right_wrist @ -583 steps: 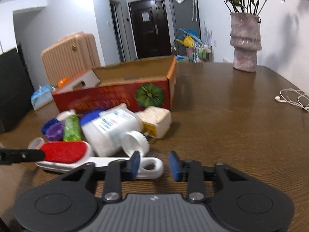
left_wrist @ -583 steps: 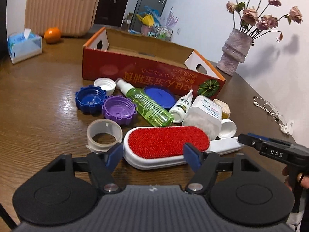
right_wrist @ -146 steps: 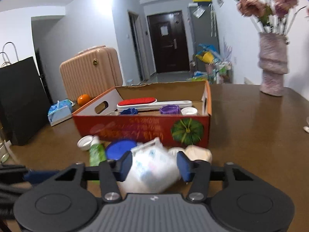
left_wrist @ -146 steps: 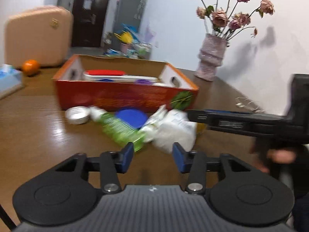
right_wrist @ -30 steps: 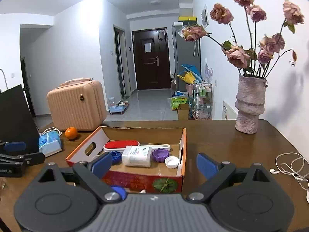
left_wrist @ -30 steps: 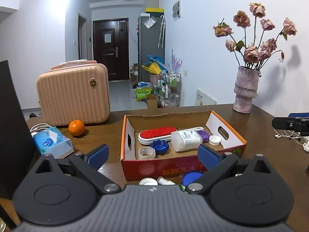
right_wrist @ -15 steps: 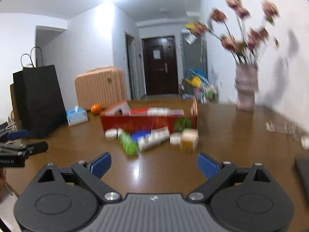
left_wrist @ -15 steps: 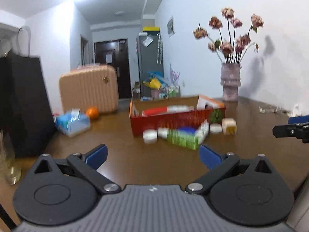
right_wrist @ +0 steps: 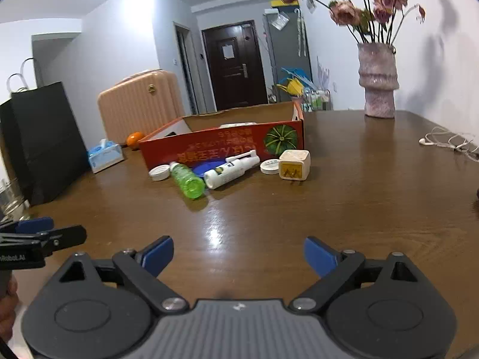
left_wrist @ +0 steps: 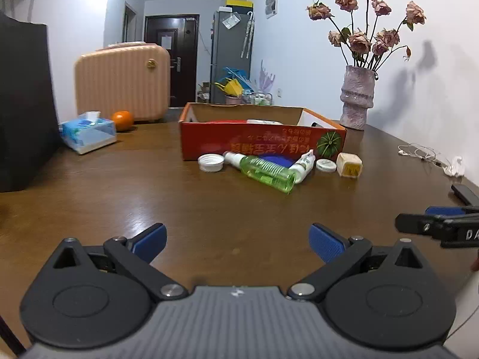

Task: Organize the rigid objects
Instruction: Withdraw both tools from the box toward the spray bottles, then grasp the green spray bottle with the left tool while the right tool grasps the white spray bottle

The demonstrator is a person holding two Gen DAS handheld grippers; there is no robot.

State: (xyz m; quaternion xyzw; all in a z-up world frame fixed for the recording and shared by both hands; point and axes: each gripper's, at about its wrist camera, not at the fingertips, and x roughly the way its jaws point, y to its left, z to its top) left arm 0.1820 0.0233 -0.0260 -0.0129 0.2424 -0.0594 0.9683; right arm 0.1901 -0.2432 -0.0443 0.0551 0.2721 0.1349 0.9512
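My jaws on both the left gripper [left_wrist: 236,240] and right gripper [right_wrist: 238,252] stand wide, empty. Box [left_wrist: 260,145] partly filled — left on the surface before it: white cap [left_wrist: 211,162], green bottle [left_wrist: 263,172], white tube [left_wrist: 303,165], small lid [left_wrist: 326,165], plug [left_wrist: 349,165].

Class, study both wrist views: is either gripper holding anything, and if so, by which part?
Nothing is held. The left gripper and right gripper both stand open over bare table, well short of the green bottle and other items.

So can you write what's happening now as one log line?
left gripper: open, empty | right gripper: open, empty | green bottle, charger cube: outside red box
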